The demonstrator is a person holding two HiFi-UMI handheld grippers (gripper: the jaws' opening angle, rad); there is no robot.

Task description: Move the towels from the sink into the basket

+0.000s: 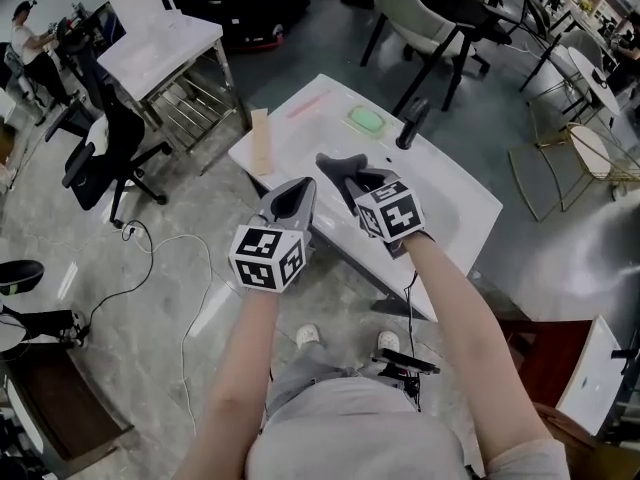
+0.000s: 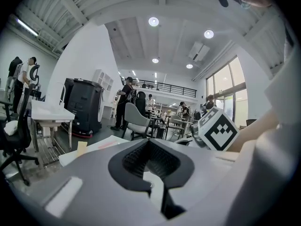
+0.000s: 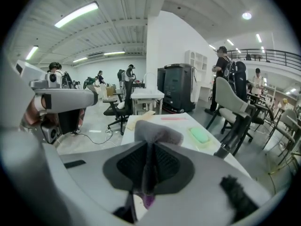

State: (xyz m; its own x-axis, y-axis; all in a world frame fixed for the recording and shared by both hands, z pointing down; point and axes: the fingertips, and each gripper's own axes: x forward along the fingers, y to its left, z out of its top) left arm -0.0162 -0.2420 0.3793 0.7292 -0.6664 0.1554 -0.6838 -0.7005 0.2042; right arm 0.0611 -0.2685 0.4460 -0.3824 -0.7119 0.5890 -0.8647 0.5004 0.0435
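Note:
A purple-grey towel is pinched between the pads of my right gripper, bunched past the tips, with a purple edge low in the slot. From the head view, the right gripper hovers over the white sink counter, pointing down and away. Just to its left my left gripper is held at about the same height, and its jaws meet with nothing between them. The sink bowl is hidden under the grippers. No basket is in view.
On the counter lie a green soap pad, a black faucet, a pink strip and a beige board. A white metal table, office chairs and floor cables surround it. People stand in the background.

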